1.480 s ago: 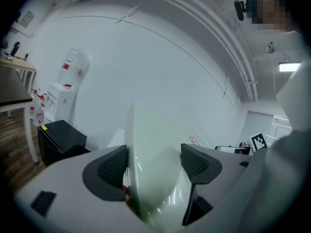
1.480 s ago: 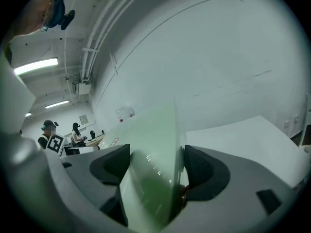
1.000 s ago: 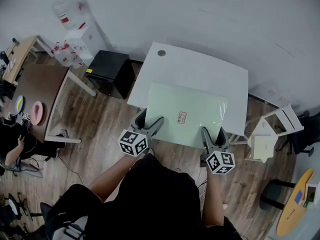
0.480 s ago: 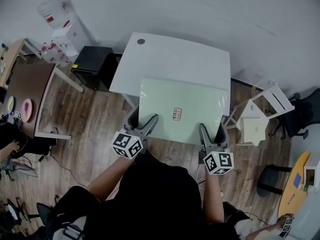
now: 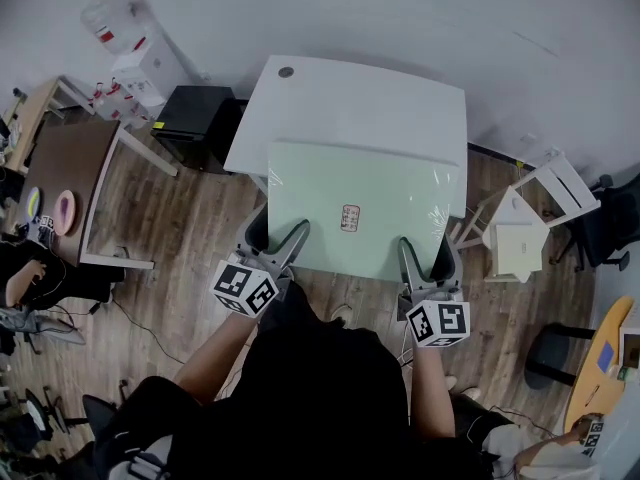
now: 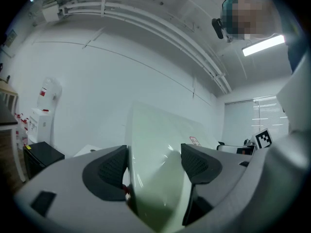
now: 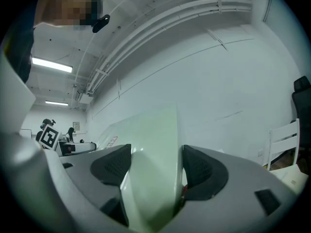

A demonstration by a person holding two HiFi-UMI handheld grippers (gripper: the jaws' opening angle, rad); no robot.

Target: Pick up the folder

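Observation:
A large pale green folder (image 5: 360, 208) with a small red-printed label hangs tilted over the near half of the white table (image 5: 370, 98). My left gripper (image 5: 277, 232) is shut on its near left edge, and my right gripper (image 5: 428, 255) is shut on its near right edge. In the left gripper view the folder (image 6: 155, 149) rises between the dark pads (image 6: 109, 171) of the left gripper (image 6: 153, 168). The right gripper view shows the same: the folder (image 7: 155, 140) stands clamped in the right gripper (image 7: 156, 168), bent slightly at the pads (image 7: 201, 171).
A black cabinet (image 5: 195, 118) stands left of the table, with a water dispenser (image 5: 130, 43) behind it. A white chair (image 5: 520, 233) is at the right. A brown table (image 5: 70, 168) and a seated person (image 5: 20, 288) are at far left. Wooden floor lies below.
Both grippers keep their hold on the folder's near edge. The folder has come up and nearer, now covering more of the white table.

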